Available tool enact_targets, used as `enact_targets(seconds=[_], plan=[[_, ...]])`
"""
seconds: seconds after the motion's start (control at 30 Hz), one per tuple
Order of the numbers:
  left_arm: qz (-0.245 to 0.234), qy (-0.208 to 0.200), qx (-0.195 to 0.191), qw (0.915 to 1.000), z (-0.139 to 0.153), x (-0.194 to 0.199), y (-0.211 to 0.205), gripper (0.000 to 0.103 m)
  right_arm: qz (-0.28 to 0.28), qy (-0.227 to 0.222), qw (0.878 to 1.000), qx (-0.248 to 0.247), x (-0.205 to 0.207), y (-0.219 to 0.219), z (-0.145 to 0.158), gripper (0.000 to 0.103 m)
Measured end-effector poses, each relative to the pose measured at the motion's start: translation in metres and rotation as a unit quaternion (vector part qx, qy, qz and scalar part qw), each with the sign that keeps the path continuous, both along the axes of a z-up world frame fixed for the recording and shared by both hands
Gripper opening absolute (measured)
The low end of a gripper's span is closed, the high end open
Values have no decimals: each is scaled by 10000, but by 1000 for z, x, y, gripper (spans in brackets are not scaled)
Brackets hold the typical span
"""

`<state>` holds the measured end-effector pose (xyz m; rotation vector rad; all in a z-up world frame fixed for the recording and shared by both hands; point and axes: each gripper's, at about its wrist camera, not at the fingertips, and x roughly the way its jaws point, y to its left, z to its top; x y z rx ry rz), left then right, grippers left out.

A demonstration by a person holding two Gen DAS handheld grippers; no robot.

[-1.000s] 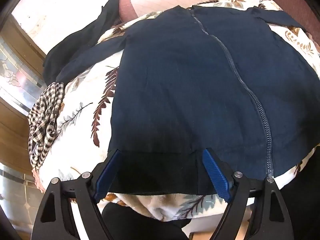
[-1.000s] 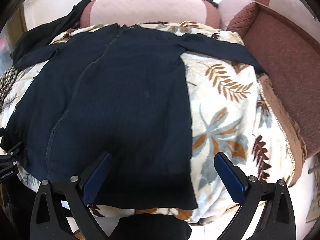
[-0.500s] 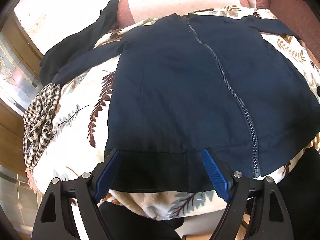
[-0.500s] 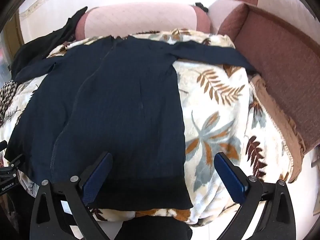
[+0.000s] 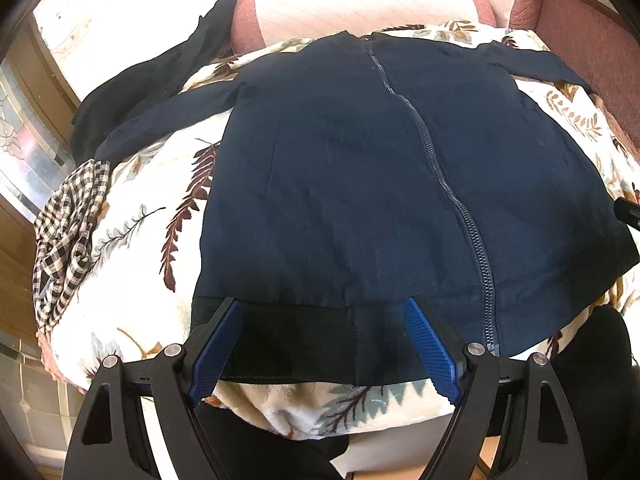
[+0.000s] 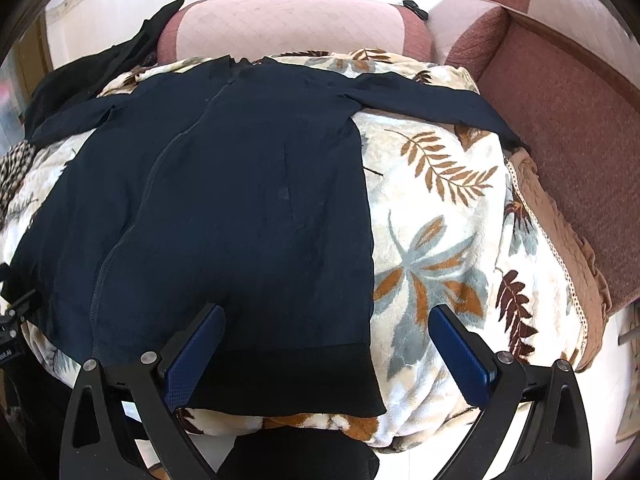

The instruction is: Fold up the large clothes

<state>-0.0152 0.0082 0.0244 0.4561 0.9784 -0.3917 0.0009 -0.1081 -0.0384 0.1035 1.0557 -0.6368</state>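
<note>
A navy zip-up jacket (image 5: 360,184) lies flat, front up, on a leaf-print blanket (image 5: 152,216), sleeves spread to both sides, black ribbed hem (image 5: 296,340) nearest me. It also shows in the right wrist view (image 6: 224,208). My left gripper (image 5: 322,344) is open and empty, hovering over the hem's left part. My right gripper (image 6: 326,354) is open and empty, over the hem's right corner (image 6: 360,384) and the blanket (image 6: 432,248) beside it.
A checked cloth (image 5: 68,236) lies at the blanket's left edge. A black garment (image 5: 152,76) drapes over the pink sofa back (image 6: 288,28). A brown sofa arm (image 6: 560,120) stands to the right. The other gripper's body (image 6: 12,320) shows at the left edge.
Both grippers have pulled back and risen, so more of the jacket and blanket shows. The jacket has not moved. Both jaws stay open.
</note>
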Motion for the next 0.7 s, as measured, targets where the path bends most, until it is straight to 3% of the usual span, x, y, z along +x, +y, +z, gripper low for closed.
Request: enact_targets(seconds=[0.7], plan=[[212,156,-128,9996,-5,5,9,83,-35,-100,9999,79,-5,-12,-1,102]])
